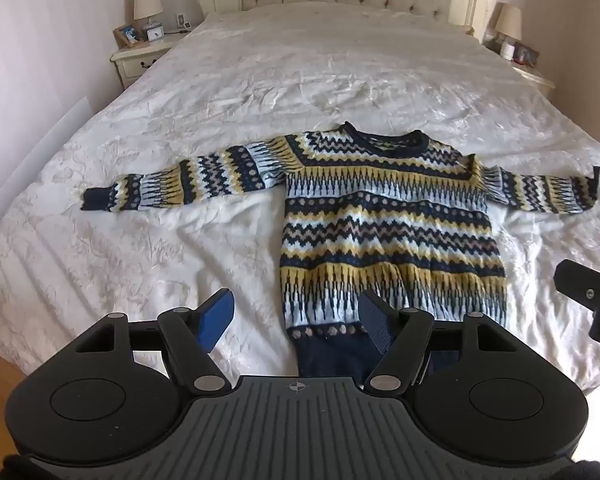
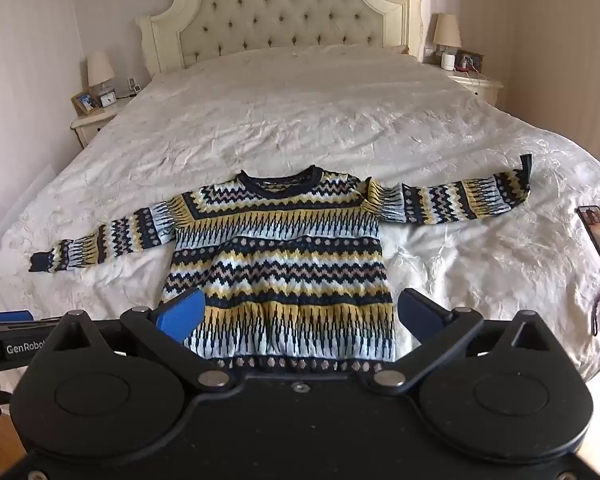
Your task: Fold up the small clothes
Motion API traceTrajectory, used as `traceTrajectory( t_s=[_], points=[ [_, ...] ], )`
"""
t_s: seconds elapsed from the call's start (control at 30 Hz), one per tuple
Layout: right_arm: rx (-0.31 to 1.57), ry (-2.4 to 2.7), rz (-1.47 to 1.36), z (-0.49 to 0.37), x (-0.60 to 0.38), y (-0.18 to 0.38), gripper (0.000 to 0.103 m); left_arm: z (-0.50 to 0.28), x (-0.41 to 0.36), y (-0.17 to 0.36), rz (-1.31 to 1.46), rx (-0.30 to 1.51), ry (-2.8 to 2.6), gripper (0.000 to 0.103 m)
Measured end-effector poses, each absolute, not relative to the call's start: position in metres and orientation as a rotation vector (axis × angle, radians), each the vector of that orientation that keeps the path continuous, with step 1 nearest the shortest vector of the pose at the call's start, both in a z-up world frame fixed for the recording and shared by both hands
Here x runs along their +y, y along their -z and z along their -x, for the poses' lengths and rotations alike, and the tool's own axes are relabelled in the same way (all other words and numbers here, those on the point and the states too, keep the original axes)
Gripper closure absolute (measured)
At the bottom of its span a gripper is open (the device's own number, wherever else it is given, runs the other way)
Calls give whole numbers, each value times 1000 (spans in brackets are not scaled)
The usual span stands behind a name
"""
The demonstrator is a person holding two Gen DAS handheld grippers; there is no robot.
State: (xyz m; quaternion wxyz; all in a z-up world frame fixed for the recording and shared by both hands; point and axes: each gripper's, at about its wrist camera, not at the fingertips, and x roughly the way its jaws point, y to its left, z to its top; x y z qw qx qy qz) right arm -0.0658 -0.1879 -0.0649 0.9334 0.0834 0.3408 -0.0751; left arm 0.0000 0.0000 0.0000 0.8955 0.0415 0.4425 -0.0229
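1. Patterned knit sweater [image 1: 384,220] laid flat, front up, on white bedspread [image 1: 300,80] at foot end of bed; neckline toward tufted headboard [image 2: 288,12], hem toward the cameras.
2. Both sleeves spread outward to the sides; cuff of right-hand sleeve [image 2: 526,168] turned up at its tip.
3. Left claw [image 1: 296,320] partly open, nothing gripped; one finger above bare bedspread just beside the hem's left corner, the other above the dark hem band. Contact with fabric: cannot tell.
4. Right claw [image 2: 300,316] wide open, empty; fingers straddling the lower part of the sweater, blue pad [image 2: 182,314] over its left edge, the other finger beside its right edge.
5. Phone [image 2: 598,236] with cord lying on bedspread, well apart from the sweater, to its right.
6. Nightstands with lamps either side of headboard.
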Motion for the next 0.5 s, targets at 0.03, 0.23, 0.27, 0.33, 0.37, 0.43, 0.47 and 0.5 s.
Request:
traceTrajectory(
  t_s=[0.03,0.23,0.27,0.33,0.37,0.43,0.47,0.5],
  points=[
    [697,155,-180,66,-188,65,1,0,0,0,-84,916,51,35],
    [681,172,-223,88,-197,82,1,13,-2,2,-99,888,44,35],
    [700,177,-211,86,-194,82,1,17,2,2,-81,884,53,35],
    [710,177,-219,90,-196,83,1,14,6,-1,-69,904,62,35],
    [719,180,-218,90,-195,82,1,16,8,-1,-71,902,60,35],
    [739,189,-210,87,-191,79,1,16,11,-3,-69,908,55,35],
    [746,192,-207,86,-189,79,1,16,10,-4,-73,908,55,35],
    [750,195,-208,87,-189,79,1,16,10,-5,-74,909,53,35]
  ],
)
